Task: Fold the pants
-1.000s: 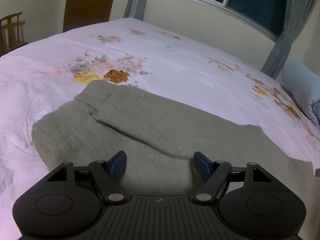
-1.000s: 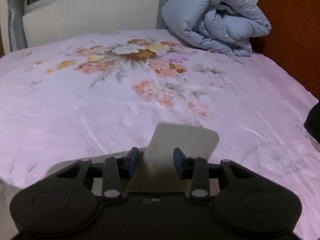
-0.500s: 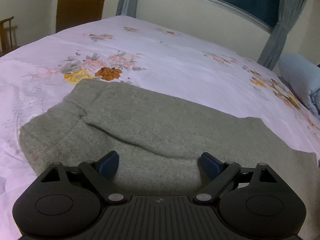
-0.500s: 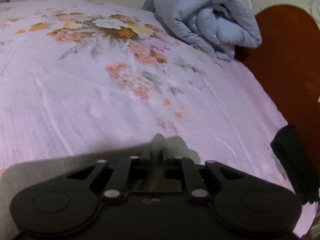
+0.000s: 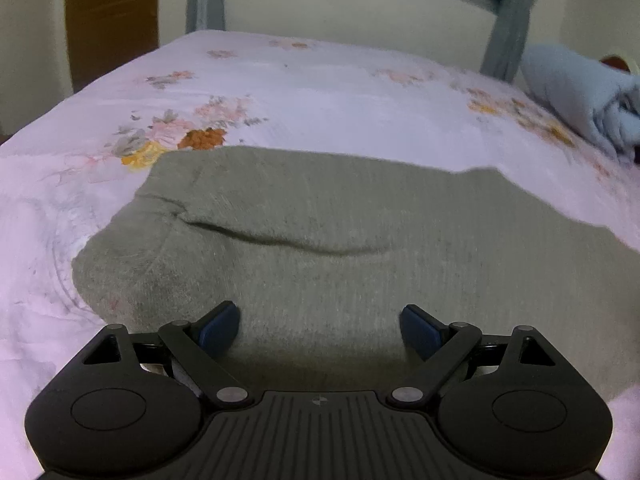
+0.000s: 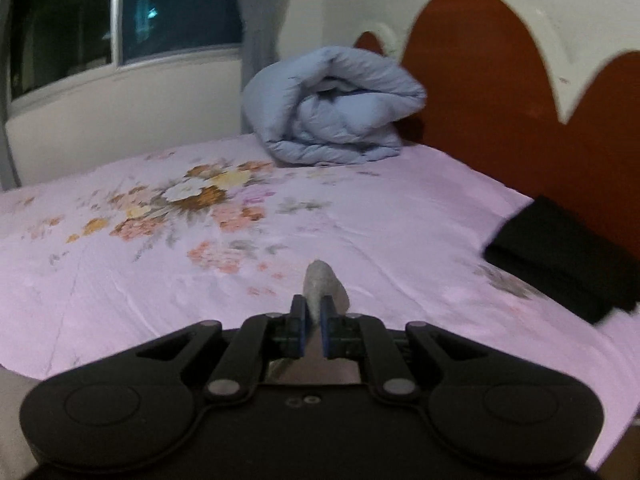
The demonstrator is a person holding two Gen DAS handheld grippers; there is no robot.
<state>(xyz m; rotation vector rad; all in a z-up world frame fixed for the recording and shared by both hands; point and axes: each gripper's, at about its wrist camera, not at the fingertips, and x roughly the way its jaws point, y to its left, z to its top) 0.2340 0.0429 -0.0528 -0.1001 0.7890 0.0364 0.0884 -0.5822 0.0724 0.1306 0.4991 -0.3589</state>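
A wide bed [image 5: 360, 92] w/ a pink floral sheet is being shown in both wrist views; it is taking up most of each pic. Behind it, a dark window [image 6: 120, 20] and grey curtain [image 6: 260, 32] are being seen on the far wall, and a reddish-brown scalloped headboard [image 6: 500, 100] at the right. The grey pants [image 5: 340, 248] are being laid flat across the near part of the sheet in the left view, w/ one long crease running across the fabric approx. mid-way. A rolled light-blue duvet [image 6: 332, 108] is resting at the head of the bed, well apart from the pants. A folded black garment [image 6: 560, 256] is lying near the headboard at the bed's right edge. The left gripper [image 5: 320, 324] is being held over the pants w/ its jaws spread wide, having just been opening; only flat fabric is lying below and nothing is being pinched. The right gripper [image 6: 314, 320] is being held above the sheet w/ its jaws clamped on a small bunched tip of the grey pants, which is sticking up beyond the blue pads [image 6: 298, 320].
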